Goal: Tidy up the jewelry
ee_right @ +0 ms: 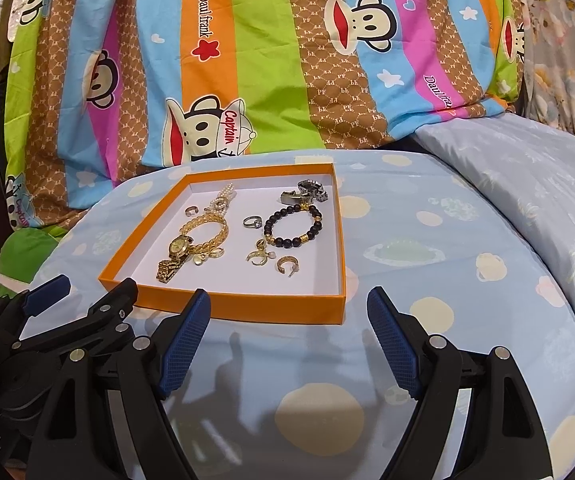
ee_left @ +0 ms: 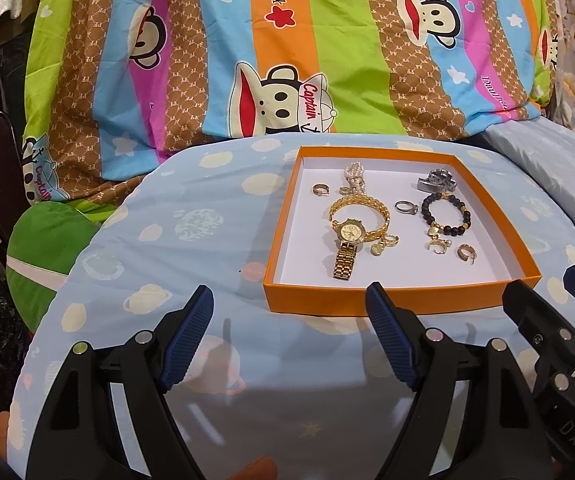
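Both sets of fingers stood released, grasping nothing: left gripper (ee_left: pixel 289 312), right gripper (ee_right: pixel 289 314). The orange tray (ee_left: pixel 403 302) of jewelry, gold watch (ee_left: pixel 347 240) included, lay just beyond their tips.

jewelry (ee_left: pixel 367 220) in box (ee_left: pixel 399 300)

bare sheet (ee_right: pixel 427 248) right of box (ee_right: pixel 243 312); box top open.

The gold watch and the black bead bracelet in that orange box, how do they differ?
The gold watch has a round dial and a flat metal link band stretching toward the box's near edge; the black bead bracelet is a closed ring of dark round beads with a few gold ones. The watch lies left, the bracelet right. Both rest inside the orange box.
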`<action>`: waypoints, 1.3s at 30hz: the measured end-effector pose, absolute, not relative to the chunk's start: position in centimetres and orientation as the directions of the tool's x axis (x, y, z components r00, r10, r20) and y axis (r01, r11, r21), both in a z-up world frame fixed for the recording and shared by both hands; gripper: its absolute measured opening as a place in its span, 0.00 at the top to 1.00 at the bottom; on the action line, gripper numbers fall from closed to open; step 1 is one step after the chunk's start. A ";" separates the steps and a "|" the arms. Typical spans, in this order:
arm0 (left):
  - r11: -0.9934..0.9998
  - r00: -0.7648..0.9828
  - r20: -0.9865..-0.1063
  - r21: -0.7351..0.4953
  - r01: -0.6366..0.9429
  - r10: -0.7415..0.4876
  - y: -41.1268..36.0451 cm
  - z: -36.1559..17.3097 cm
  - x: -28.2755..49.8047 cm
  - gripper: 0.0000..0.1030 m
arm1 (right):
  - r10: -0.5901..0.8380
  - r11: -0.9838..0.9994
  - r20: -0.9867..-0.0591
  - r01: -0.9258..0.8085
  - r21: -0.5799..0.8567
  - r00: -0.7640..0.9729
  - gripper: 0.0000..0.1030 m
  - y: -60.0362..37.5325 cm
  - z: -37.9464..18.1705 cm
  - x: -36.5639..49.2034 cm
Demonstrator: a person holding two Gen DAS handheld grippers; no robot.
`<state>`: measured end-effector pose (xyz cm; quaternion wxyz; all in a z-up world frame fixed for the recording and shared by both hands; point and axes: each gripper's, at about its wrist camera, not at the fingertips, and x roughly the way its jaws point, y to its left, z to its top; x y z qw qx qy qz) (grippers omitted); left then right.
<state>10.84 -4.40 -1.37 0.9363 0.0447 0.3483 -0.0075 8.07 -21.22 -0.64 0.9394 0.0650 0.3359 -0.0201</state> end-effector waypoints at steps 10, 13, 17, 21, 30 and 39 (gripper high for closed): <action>0.996 0.757 -0.654 0.081 0.043 0.021 -4.5 -1.4 10.8 0.26 | 0.004 0.991 -0.632 0.082 0.107 0.775 0.23 -21.1 -0.7 7.9; 0.996 0.758 -0.652 0.085 0.039 0.026 -4.5 -1.3 10.8 0.26 | 0.003 0.991 -0.631 0.083 0.106 0.776 0.23 -21.1 -0.7 7.9; 0.995 0.761 -0.648 0.091 0.035 0.033 -4.6 -1.3 10.7 0.26 | 0.002 0.991 -0.631 0.083 0.105 0.776 0.23 -21.1 -0.7 7.9; 0.995 0.761 -0.648 0.093 0.032 0.036 -4.6 -1.3 10.7 0.26 | 0.003 0.991 -0.631 0.082 0.105 0.776 0.23 -21.1 -0.7 7.8; 0.995 0.762 -0.646 0.102 0.021 0.050 -4.6 -1.3 10.7 0.25 | 0.003 0.991 -0.630 0.082 0.105 0.776 0.23 -21.0 -0.7 7.8; 0.994 0.766 -0.641 0.109 0.018 0.057 -4.6 -1.3 10.6 0.25 | -0.001 0.991 -0.628 0.084 0.103 0.778 0.23 -21.1 -0.7 7.8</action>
